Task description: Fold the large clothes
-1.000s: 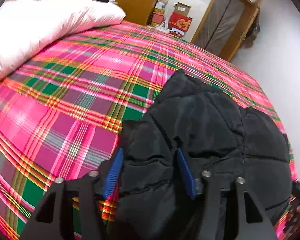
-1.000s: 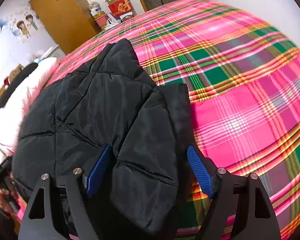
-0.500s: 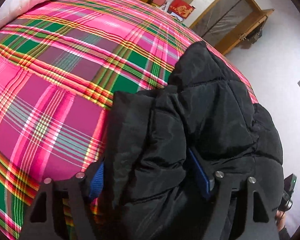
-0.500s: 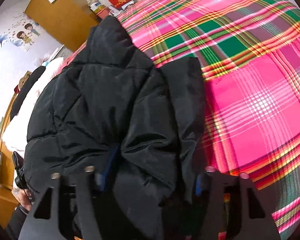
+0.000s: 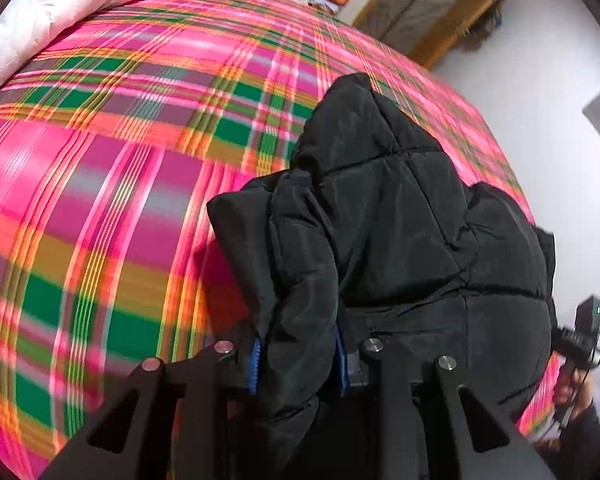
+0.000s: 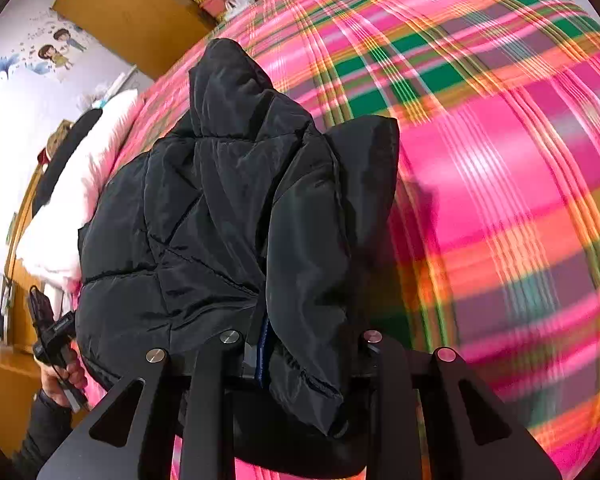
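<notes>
The black puffer jacket (image 5: pixel 400 232) lies bunched on the pink-and-green plaid bed (image 5: pixel 100 184), its near edge lifted off the cover. The left claw (image 5: pixel 298 364) is clamped on a thick fold of that edge — blue pads (image 5: pixel 254 364) pressed into the quilted fabric on both sides. The right claw (image 6: pixel 304 352) also pinches a fold of the jacket (image 6: pixel 220 216), though only one blue pad (image 6: pixel 263 350) shows (the other is buried under cloth). A white pillow (image 5: pixel 84 4) rests at the bed's far end.
</notes>
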`<state>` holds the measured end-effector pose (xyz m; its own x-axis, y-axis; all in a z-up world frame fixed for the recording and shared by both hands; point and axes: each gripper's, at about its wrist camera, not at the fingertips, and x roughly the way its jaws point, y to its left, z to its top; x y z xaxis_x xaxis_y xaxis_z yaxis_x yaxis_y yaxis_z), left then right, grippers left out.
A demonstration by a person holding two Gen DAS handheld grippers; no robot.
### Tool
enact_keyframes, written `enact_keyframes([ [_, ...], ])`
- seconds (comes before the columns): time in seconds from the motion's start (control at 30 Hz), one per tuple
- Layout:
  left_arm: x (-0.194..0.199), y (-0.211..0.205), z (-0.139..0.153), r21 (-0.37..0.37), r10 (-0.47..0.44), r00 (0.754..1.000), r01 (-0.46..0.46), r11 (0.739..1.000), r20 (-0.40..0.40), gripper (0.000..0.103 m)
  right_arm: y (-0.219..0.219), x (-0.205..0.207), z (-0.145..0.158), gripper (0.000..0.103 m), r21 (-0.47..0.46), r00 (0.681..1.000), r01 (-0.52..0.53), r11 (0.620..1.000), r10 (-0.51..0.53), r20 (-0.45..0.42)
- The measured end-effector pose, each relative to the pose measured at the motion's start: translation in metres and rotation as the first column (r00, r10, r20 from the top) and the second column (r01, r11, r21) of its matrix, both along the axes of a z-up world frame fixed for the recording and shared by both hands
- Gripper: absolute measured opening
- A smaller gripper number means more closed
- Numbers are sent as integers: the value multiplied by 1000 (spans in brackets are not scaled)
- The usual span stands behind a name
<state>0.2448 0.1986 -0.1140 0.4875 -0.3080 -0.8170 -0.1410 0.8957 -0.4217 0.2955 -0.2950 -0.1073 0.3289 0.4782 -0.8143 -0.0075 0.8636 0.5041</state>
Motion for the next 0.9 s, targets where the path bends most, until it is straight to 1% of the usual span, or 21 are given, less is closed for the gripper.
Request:
enact_keyframes([
  [0.07, -30, -8, 5, 9, -28, 999, 29, 1000, -37, 29, -8, -22, 2, 24, -7, 1000, -8, 1000, 8, -28],
  [0.13, -56, -14, 7, 14, -50, 997, 51, 999, -64, 30, -17, -44, 0, 27, -10, 998, 5, 1000, -6, -66],
  [0.17, -68, -17, 6, 16, -53, 996, 54, 998, -72, 35, -18, -50, -2, 34, -26, 997, 4, 1000, -6, -78],
  [0.2, -77, -18, 5, 28, -54, 996, 57, 998, -77, 38, -19, -53, -3, 44, -47, 997, 3, 999, -6, -78],
  [0.23, -81, -18, 6, 40, -40, 996, 43, 998, -80, 40, -20, -55, -3, 49, -64, 998, 9, 998, -13, -68],
  [0.27, -84, -17, 12, 46, -22, 997, 26, 999, -70, 41, -21, -58, 1, 53, -73, 998, 22, 997, -26, -50],
  [0.33, -88, -15, 24, 78, 22, 999, -18, 997, -47, 43, -20, -64, 17, 54, -102, 999, 48, 994, -49, -10],
  [0.37, -93, -13, 30, 90, 48, 998, -45, 995, -30, 43, -18, -66, 26, 57, -124, 998, 58, 991, -56, 18],
  [0.43, -103, -11, 44, 121, 99, 995, -101, 988, 26, 43, -14, -73, 50, 57, -190, 992, 89, 978, -70, 106],
  [0.47, -106, -12, 50, 135, 119, 992, -125, 983, 49, 43, -11, -76, 64, 57, -222, 982, 115, 968, -77, 171],
  [0.53, -108, -16, 65, 185, 163, 982, -179, 966, 98, 40, -1, -75, 80, 57, -246, 967, 134, 960, -72, 243],
  [0.57, -104, -21, 71, 198, 170, 978, -192, 961, 123, 40, 9, -72, 88, 57, -247, 958, 120, 962, -47, 283],
  [0.6, -96, -23, 76, 194, 163, 975, -191, 962, 153, 40, 20, -67, 90, 57, -246, 953, 94, 965, -15, 304],
  [0.63, -84, -30, 82, 183, 139, 973, -172, 968, 183, 40, 29, -61, 90, 57, -248, 950, 62, 967, 19, 313],
  [0.7, -62, -53, 88, 197, 70, 973, -115, 974, 222, 40, 56, -45, 82, 57, -249, 948, -7, 969, 86, 307],
  [0.77, -32, -78, 83, 246, -26, 969, -36, 969, 246, 40, 71, -19, 63, 57, -264, 952, -38, 964, 115, 284],
  [0.83, -2, -90, 61, 323, -70, 977, 1, 947, 202, 40, 73, -1, 42, 57, -293, 963, -41, 955, 116, 243],
  [0.87, 12, -90, 42, 373, -70, 984, 5, 928, 161, 41, 72, 7, 30, 57, -312, 969, -37, 949, 111, 221],
  [0.9, 21, -86, 24, 389, -59, 990, 6, 921, 126, 42, 69, 15, 14, 56, -340, 978, -31, 940, 99, 185],
])
